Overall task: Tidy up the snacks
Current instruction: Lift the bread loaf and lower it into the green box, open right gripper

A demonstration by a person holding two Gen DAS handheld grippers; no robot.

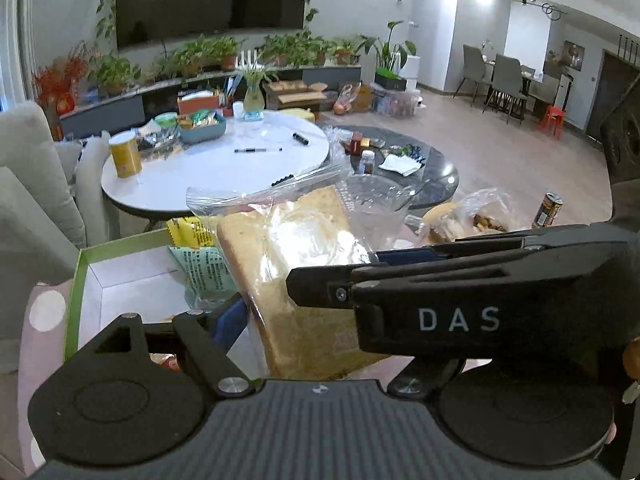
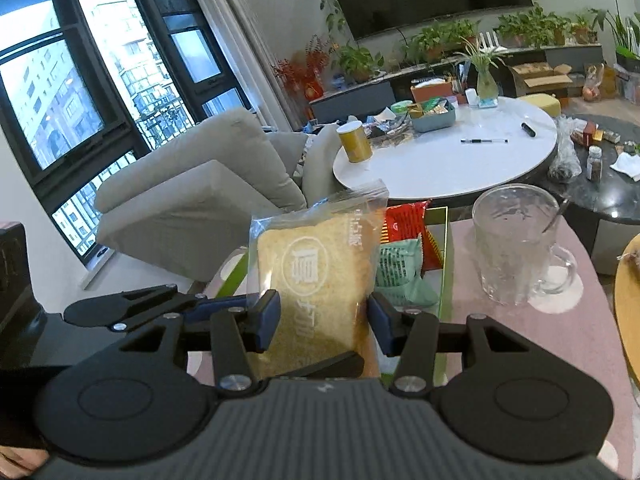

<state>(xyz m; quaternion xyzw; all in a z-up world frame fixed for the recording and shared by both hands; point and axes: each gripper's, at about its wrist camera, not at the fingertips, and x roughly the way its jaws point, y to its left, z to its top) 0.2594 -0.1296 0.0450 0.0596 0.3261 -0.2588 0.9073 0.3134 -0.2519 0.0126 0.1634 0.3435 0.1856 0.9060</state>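
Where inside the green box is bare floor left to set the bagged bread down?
Bare white floor lies along the box's near-left side, between its green rim and the mint packet. The far end is crowded: mint, yellow and red packets.

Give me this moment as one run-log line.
step: boxing snacks | right gripper: around bagged toast, over green box | left gripper: beside toast | in box: green packet, red packet
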